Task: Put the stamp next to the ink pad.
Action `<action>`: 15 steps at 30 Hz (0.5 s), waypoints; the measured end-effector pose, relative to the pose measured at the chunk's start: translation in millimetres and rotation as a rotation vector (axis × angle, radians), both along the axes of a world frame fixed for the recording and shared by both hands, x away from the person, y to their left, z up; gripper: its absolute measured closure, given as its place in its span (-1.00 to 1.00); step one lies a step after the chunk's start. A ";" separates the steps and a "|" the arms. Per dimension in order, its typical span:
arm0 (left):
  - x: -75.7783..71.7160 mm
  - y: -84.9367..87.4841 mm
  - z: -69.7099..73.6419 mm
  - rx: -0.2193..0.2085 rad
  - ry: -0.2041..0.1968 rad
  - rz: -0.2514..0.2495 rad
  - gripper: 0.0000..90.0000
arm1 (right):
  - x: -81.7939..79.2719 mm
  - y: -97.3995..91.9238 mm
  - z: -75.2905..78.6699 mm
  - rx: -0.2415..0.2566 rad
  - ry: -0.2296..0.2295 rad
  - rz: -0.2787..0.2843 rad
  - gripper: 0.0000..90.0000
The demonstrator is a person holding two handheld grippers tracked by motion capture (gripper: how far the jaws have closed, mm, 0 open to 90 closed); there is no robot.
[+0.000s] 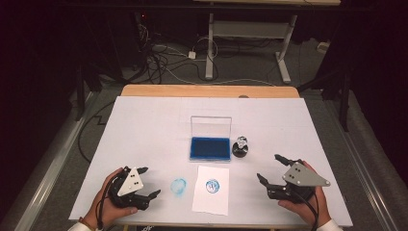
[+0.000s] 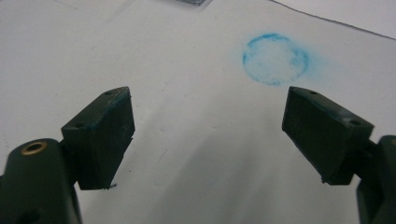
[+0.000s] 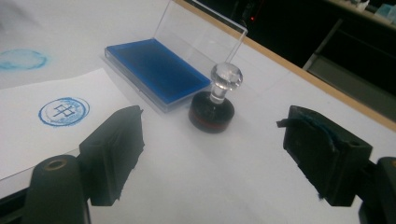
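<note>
Blue pad (image 1: 210, 148): open, mid-table, beside stamp (image 1: 240, 147).
Paper (image 1: 211, 190): already stamped.
Left hand-held gripper (image 1: 146, 184): jaws apart, empty.
Right hand-held gripper (image 1: 271, 169): jaws apart, empty.
Advice: probably grip the stamp's knob upright.

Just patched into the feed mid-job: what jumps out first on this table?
The open ink pad with its deep blue bed and raised clear lid sits mid-table, and a round stamp with a clear knob stands just right of it. Nearer the person, a white sheet carries a blue circular print, with a smudged blue ring on the table to its left. Both grippers, left and right, rest open and empty.
</note>
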State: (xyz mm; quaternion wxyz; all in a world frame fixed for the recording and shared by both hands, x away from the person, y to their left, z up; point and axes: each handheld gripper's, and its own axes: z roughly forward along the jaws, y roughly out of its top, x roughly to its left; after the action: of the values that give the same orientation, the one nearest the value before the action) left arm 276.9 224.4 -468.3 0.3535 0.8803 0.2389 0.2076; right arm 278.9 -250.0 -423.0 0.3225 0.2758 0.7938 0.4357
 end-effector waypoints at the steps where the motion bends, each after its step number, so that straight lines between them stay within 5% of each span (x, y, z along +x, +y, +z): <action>1: 0.5 0.3 0.8 -0.006 -0.001 0.003 -0.63 | -0.1 -2.0 -1.2 0.008 0.007 -0.004 -0.55; 15: 0.4 4.2 8.4 -0.045 -0.026 0.017 -0.63 | -4.4 -28.6 -22.6 -0.048 0.035 -0.071 -0.63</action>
State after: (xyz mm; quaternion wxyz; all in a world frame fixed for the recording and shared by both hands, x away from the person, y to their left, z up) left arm 277.2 228.6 -460.0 0.3745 0.8673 0.2462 0.2164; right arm 274.5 -278.6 -445.6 0.3302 0.3038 0.7992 0.3999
